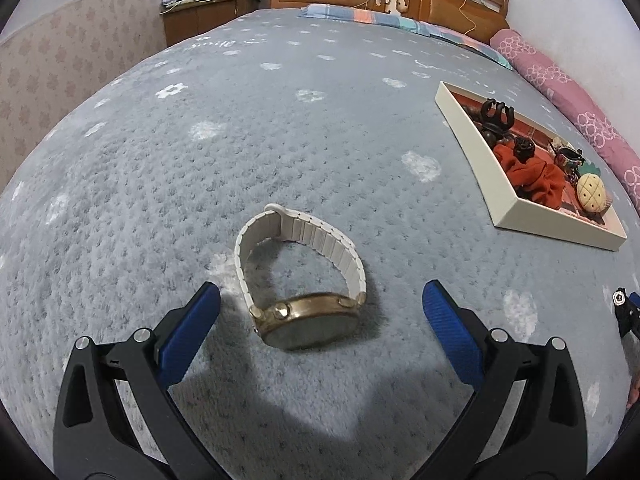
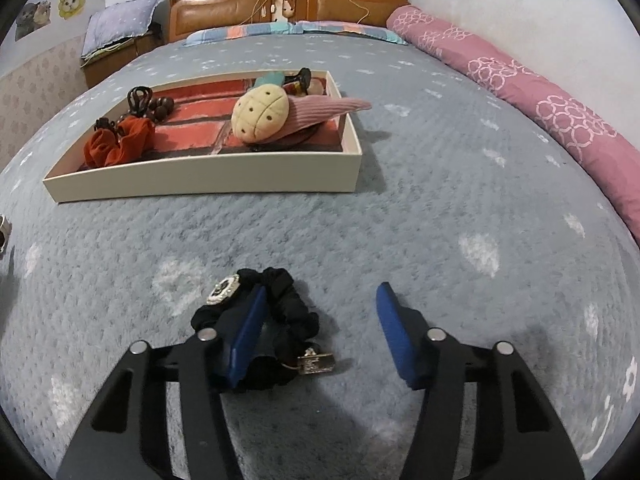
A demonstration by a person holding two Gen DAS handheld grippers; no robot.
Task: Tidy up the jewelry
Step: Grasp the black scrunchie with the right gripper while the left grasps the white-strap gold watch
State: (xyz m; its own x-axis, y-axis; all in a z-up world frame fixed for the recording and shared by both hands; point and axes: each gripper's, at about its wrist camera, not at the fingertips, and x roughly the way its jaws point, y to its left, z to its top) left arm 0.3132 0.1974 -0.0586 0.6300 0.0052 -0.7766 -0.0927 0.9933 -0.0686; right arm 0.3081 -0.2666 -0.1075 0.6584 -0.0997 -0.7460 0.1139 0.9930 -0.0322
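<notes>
A gold watch with a white link band (image 1: pixel 304 280) lies on the grey-blue bedspread. My left gripper (image 1: pixel 320 296) is open, its blue pads (image 1: pixel 192 332) on either side of the watch face, not touching it. A black scrunchie with a silver charm and tag (image 2: pixel 276 320) lies under my right gripper (image 2: pixel 320 300), which is open; its left pad (image 2: pixel 248 332) sits over the scrunchie. A white tray with a red lining (image 2: pixel 200 176) stands beyond; it also shows at the right in the left wrist view (image 1: pixel 480 148).
The tray holds an orange scrunchie (image 2: pixel 120 144), black claw clips (image 2: pixel 138 98), dark beads, a cream pineapple-shaped plush clip (image 2: pixel 260 114) and a pink fabric piece. A pink bolster (image 2: pixel 540 96) lines the right edge. The wooden headboard (image 2: pixel 288 0) is at the back.
</notes>
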